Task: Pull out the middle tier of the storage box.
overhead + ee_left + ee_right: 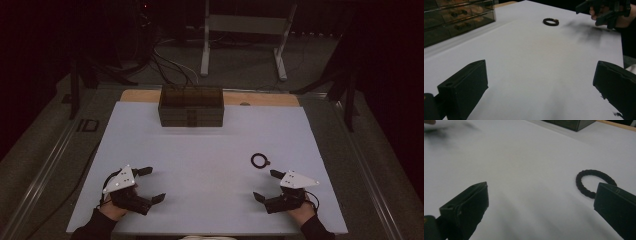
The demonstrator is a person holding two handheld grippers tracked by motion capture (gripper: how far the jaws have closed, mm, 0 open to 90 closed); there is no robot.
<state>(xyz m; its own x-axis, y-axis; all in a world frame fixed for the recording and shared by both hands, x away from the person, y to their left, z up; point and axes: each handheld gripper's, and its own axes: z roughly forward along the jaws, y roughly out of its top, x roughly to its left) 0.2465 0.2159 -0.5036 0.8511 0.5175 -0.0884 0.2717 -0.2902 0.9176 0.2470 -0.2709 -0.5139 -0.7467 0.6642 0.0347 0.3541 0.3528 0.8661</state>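
A: Looking at the black ring (260,160) now. It's lying flat on the white table (200,150), toward the right edge & nearer the front edge than the back.

B: Which gripper is sitting closer to it?

A: The right gripper (266,186), def. The ring is lying just past its tips, a bit toward the table's middle. In the right gripper view the ring (589,182) is peeking out beside the right-hand jaw, w/ part of it hiding behind that jaw.

B: And the left gripper (150,184)?

A: It's waiting by the front left corner, well apart from the ring. In the left gripper view the ring (551,21) is looking tiny & far off.

B: Are the jaws holding anything?

A: Nope. Both grippers are standing wide open w/ nothing between the jaws, only bare table.

B: What's the ring looking like?

A: Round, dark, thin & kinda braided, like a hair tie or bracelet. Being round, it's got no long side, so any angle prob works.

B: And the box (190,106)?

A: That dark drawer box is sitting at the back edge, middle, far from the ring.
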